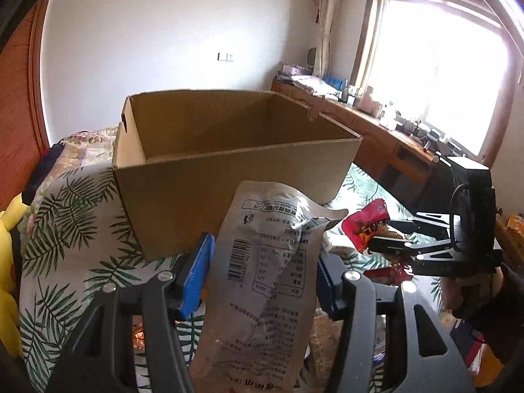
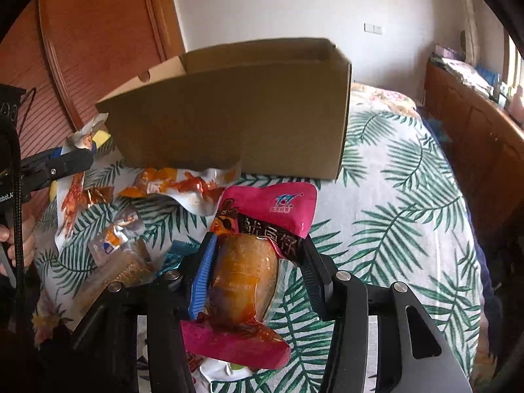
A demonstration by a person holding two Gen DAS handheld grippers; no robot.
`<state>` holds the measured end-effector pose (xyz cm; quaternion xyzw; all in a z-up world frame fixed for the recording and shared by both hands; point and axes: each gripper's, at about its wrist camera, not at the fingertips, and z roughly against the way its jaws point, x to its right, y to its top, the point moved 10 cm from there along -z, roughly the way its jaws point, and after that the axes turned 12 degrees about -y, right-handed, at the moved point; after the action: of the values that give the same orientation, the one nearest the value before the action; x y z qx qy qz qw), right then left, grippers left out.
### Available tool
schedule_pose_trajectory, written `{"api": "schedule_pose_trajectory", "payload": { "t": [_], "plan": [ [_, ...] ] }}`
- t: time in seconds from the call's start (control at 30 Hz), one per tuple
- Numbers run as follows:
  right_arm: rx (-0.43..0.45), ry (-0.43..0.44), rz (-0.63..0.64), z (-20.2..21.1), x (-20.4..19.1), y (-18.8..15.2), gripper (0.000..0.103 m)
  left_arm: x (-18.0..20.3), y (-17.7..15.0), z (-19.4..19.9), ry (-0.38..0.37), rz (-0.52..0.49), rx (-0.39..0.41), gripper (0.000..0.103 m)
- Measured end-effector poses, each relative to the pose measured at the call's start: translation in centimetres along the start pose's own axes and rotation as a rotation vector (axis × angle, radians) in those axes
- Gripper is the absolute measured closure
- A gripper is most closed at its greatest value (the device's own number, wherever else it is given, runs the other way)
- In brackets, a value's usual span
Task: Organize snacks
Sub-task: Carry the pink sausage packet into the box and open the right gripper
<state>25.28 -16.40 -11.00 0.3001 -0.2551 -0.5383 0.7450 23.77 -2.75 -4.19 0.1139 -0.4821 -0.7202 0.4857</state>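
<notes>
Above the leaf-print bed (image 2: 409,196), the left hand-held gripper (image 1: 262,268) clamps a silvery snack packet (image 1: 262,281) upright before the cardboard box (image 1: 229,177). Level beside it, the right hand-held gripper (image 2: 255,262) grips a pink squid pouch (image 2: 258,255); loose wrappers (image 2: 183,186) lie by the box.

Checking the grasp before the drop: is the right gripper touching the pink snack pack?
Touching. The right wrist view shows the right gripper with both fingers pressed against the pink snack pack.

One box (image 1: 229,177), several snack packets (image 2: 183,183)
</notes>
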Motion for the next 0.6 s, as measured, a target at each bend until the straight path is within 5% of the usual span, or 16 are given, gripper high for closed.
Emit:
{"api": "schedule_pose_trajectory", "payload": {
  "t": [0.3, 0.6],
  "plan": [
    [0.078, 0.008, 0.008, 3.0, 0.0, 2.7, 0.053, 1.4, 3.4, 1.7, -0.035, -0.024, 0.061, 0.047],
    [0.195, 0.022, 0.051, 5.2, -1.0, 9.1, 0.052, 0.5, 9.9, 2.5, -0.025, -0.056, 0.131, 0.047]
  ]
}}
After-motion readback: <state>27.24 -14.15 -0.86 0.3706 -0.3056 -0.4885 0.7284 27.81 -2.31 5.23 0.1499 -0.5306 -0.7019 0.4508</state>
